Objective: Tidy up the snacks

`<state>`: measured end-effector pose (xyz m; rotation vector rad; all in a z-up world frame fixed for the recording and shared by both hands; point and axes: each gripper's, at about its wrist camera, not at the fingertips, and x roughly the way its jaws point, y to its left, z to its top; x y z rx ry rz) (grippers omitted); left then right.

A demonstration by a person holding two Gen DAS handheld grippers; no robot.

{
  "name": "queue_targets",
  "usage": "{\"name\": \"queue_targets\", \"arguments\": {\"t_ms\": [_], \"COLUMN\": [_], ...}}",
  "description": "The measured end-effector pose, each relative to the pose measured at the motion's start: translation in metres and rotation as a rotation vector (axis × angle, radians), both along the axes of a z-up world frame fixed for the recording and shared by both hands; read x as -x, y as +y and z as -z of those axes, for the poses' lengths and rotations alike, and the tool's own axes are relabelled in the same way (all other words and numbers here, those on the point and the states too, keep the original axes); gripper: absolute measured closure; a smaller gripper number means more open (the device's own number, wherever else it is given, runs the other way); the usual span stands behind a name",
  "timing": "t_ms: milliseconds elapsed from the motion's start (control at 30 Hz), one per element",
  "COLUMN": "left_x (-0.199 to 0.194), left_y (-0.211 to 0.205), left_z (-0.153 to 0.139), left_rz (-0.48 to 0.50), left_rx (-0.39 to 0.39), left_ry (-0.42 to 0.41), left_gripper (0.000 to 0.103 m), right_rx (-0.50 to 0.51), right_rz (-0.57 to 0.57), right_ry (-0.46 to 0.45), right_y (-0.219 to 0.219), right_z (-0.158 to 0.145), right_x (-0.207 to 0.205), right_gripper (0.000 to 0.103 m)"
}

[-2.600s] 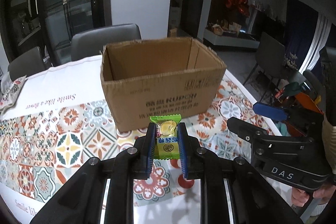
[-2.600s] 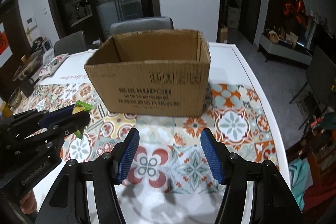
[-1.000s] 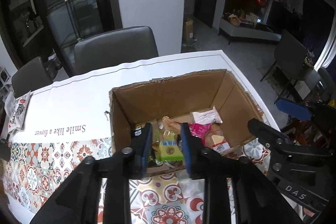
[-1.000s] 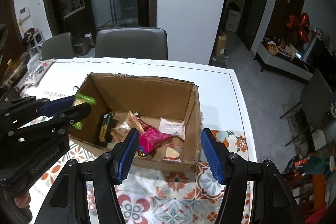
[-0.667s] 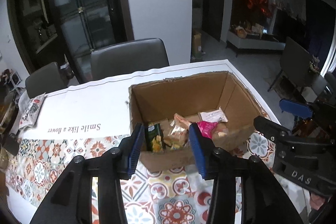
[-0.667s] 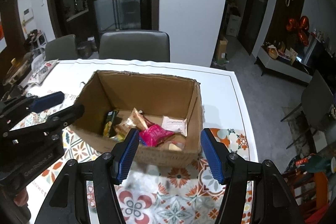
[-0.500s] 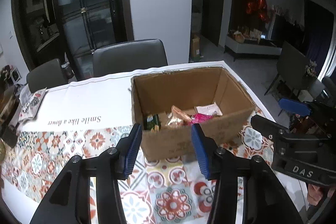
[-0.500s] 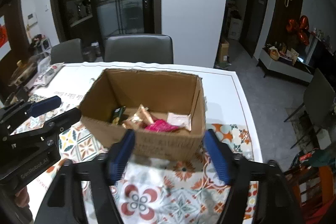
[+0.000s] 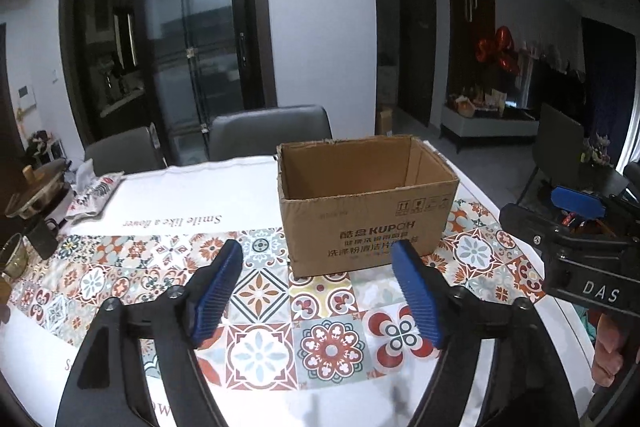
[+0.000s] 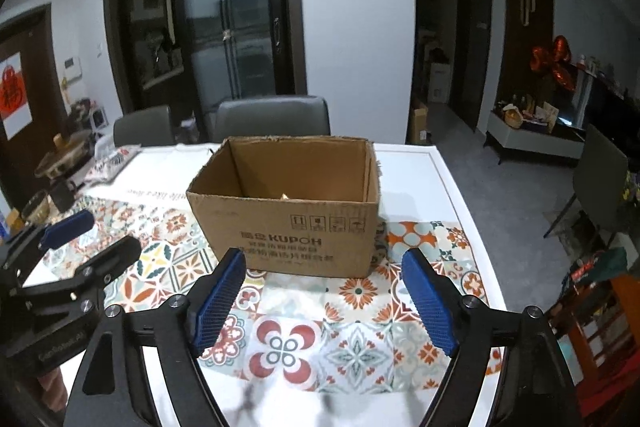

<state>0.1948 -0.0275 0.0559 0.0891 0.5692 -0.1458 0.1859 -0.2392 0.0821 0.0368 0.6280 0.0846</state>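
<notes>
Your left gripper (image 9: 316, 291) has its blue pads (image 9: 218, 287) spread wide and carries nothing, and your right gripper (image 10: 326, 301) is the same, wide apart and empty. Both hang above the patterned tablecloth (image 9: 260, 307), on the near side of the cardboard box (image 9: 366, 207), without touching it. The box stands upright in the middle of the table (image 10: 416, 163), its top open, its printed face toward you. Its long axis runs left to right across your view, and the opening points straight up. From this low angle you cannot see well inside; in the right view only a small pale tip (image 10: 284, 195) appears over the front wall, probably one of the snacks. I judge that you are between two deliveries: nothing is in either gripper, so the next step is to find another loose snack. None lies on the cloth in front of you. A patterned bag (image 9: 94, 193) rests at the far left of the table, near a pot (image 9: 36, 191), but I cannot tell if it belongs to the task. You would need to turn away from the box and search.
</notes>
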Motion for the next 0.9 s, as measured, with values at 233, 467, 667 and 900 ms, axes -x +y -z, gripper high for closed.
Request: {"name": "queue_targets", "arguments": {"t_ms": [233,467,667,900], "left_x": [0.036,0.065,0.082,0.095], "left_y": [0.002,0.007,0.007,0.006], "left_z": [-0.007,-0.012,-0.008,-0.004], "left_rz": [-0.029,-0.041,-0.050,-0.037], "left_rx": [0.001,0.030,0.020,0.035], "left_ry": [-0.080,-0.111,-0.140,-0.147], "left_gripper": [0.011,0.002,0.000,0.000], "right_rx": [-0.001,0.034,0.028,0.017], "right_rz": [0.017,0.024,0.017,0.004], "right_ry": [-0.069,-0.118,-0.136,-0.151], "right_y": [-0.004,-0.002,-0.002,-0.001], "right_z": [-0.001,-0.004,0.000,0.004], "right_x": [0.043,0.071,0.090,0.104], "right_gripper": [0.016,0.016,0.016,0.014]}}
